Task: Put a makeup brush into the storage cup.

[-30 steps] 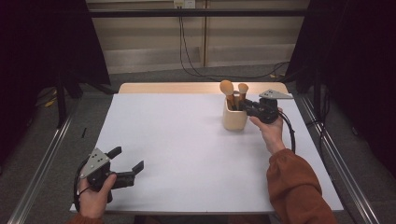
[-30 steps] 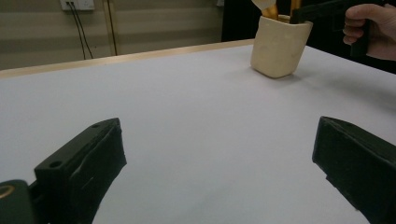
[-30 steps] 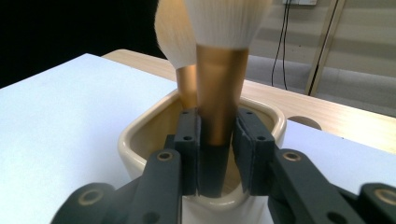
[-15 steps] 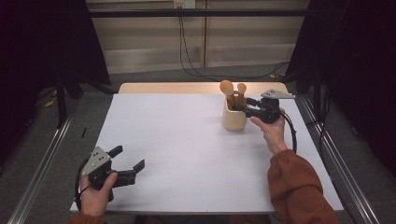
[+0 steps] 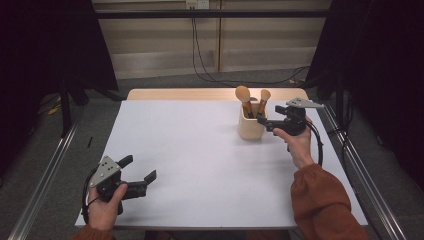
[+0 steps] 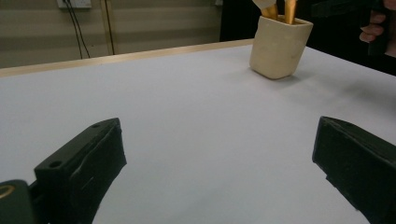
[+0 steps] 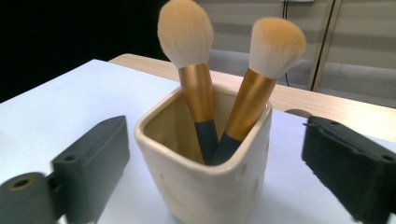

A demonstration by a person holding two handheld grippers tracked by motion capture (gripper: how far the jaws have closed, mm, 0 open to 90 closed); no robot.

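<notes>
One cream cup [image 5: 251, 126] near the far right table [image 5: 200, 160] edge, two brushes [image 7: 186, 32] upright inside, right gripper [image 5: 266, 123] just beside it, jaws just opened wide, gripping nothing, left gripper [image 5: 137, 172] gaping empty near the front left corner, wide bare surface between.

Bare table [image 5: 200, 160] left of cup [image 5: 251, 127]

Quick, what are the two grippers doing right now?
Left gripper: open, holding nothing.
Right gripper: fingers just opened, holding nothing, beside the cup.
</notes>
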